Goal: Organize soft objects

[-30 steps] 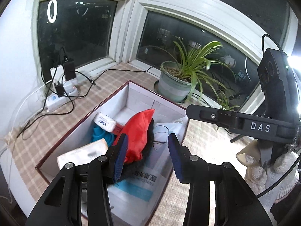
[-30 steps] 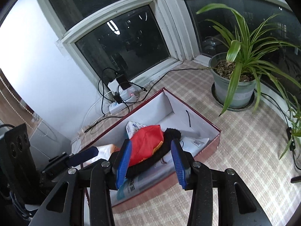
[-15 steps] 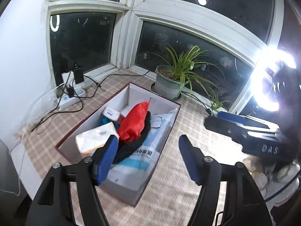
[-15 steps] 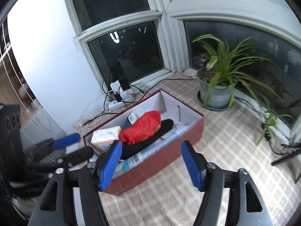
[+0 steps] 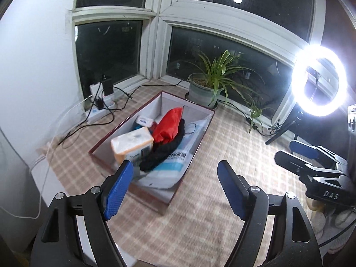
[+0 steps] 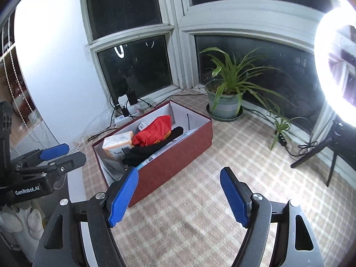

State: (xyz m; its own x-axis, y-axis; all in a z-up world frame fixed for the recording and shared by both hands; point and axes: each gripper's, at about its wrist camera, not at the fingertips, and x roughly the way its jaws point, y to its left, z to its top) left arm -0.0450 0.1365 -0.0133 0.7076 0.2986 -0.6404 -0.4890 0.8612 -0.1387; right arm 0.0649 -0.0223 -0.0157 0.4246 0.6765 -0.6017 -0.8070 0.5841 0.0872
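Observation:
A dark red box sits on the checked cloth. Inside lie a red soft item, a black soft item, an orange-and-white tissue pack, a small white roll and a blue-and-white plastic pack. My left gripper is open and empty, held back from the box's near end. My right gripper is open and empty, in front of the box's long side. Each gripper shows in the other's view.
A potted plant stands behind the box by the window. A power strip with cables lies at the back left. A lit ring light on a tripod stands at the right.
Both grippers have pulled back and up from the box and opened wider. The box's contents have not moved.

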